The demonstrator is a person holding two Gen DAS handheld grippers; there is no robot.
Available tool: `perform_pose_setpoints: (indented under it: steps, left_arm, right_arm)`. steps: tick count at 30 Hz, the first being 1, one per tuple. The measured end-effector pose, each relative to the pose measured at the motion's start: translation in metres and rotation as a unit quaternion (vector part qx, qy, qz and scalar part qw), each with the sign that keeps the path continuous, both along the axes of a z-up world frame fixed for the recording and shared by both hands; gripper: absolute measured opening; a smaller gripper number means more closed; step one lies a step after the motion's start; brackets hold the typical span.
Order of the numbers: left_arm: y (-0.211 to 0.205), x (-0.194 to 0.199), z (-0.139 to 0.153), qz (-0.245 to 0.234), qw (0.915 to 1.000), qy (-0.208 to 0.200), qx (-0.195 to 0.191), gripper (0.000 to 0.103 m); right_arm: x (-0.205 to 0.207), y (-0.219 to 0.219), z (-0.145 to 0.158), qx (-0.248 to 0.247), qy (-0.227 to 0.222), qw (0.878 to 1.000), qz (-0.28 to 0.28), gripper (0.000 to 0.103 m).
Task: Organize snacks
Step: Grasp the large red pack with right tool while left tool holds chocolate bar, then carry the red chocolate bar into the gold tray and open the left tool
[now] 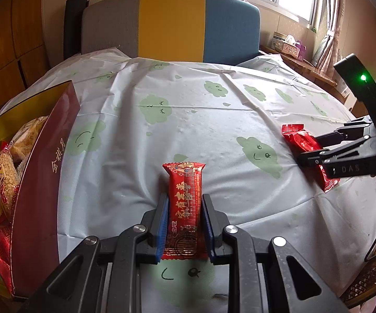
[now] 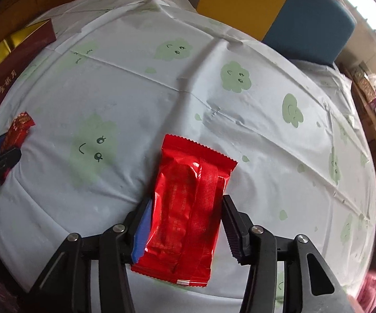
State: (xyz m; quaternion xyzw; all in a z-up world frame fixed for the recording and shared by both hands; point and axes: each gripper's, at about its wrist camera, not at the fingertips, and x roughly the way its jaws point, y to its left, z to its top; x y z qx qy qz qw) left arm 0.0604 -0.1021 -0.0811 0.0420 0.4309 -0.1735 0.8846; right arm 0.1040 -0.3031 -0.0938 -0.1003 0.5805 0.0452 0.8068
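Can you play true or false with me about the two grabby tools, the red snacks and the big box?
1. Each tool has a red snack between its fingers. True: the left tool has a patterned red snack bar and the right tool has a plain shiny red packet.
2. The snack box is empty. False: several wrapped snacks lie inside it.
3. The box sits on the left side of the table. True.
4. The tablecloth has blue stars on it. False: it has green cloud faces.
5. Both red snacks are the same shape. False: the left one is narrow, the right one wider.
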Motion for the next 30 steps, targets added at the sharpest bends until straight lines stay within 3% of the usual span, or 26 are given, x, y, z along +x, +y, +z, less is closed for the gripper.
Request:
perform_pose_setpoints:
  steps: [2, 8, 18, 22, 30]
  left_arm:
    - [0.0, 0.0, 0.0, 0.0, 1.0, -0.002, 0.001, 0.024]
    - [0.001, -0.001, 0.0, 0.002, 1.0, -0.002, -0.004, 0.024]
    - [0.003, 0.002, 0.003, 0.008, 0.9999, 0.009, -0.009, 0.022]
    - [0.0, -0.001, 0.006, 0.003, 0.9999, 0.006, 0.007, 0.022]
    - [0.005, -0.008, 0.029, -0.003, 0.9998, 0.007, -0.02, 0.022]
  right_arm:
    - [0.001, -0.003, 0.0, 0.01, 0.007, 1.0, -0.006, 0.051]
    - [-0.002, 0.015, 0.002, -0.028, -0.017, 0.999, 0.021, 0.043]
    - [-0.01, 0.018, 0.0, -0.039, -0.027, 0.998, 0.043, 0.045]
    - [-0.022, 0.033, 0.001, -0.079, -0.049, 0.992, 0.08, 0.045]
    - [-0.033, 0.045, 0.003, -0.108, -0.064, 0.987, 0.103, 0.045]
